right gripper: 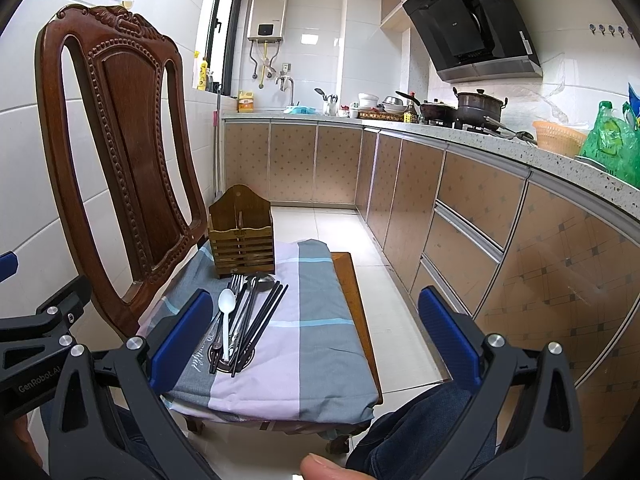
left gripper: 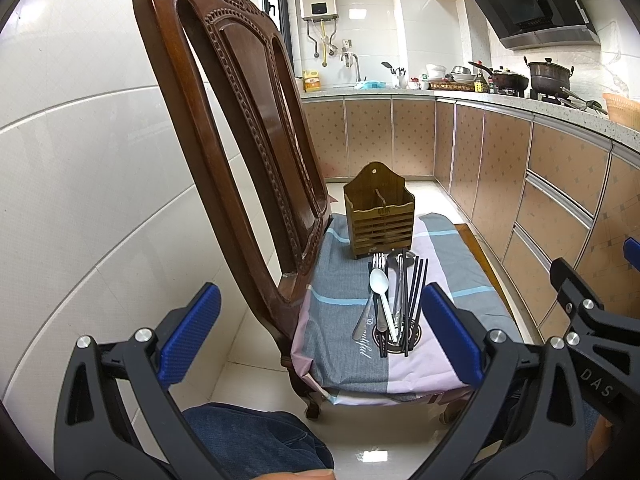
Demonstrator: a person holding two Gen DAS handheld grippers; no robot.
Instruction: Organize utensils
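Two claws, both mine, hang spread and empty short of the chair: my left gripper (left gripper: 320,336) frames the utensil pile (left gripper: 394,300), and my right gripper (right gripper: 316,332) sits off to its right over the checked cloth (right gripper: 320,320). Forks, spoons and black chopsticks (left gripper: 416,300) lie bundled lengthwise, handles toward me, probably for an easy pinch. Just behind them stands the wooden holder (left gripper: 380,220), upright, seemingly with nothing in it yet, so sorting hasn't begun.

Carved wooden chair (right gripper: 120,152), checked cloth (right gripper: 304,344) on seat, range hood (right gripper: 472,28), water heater (right gripper: 267,16)
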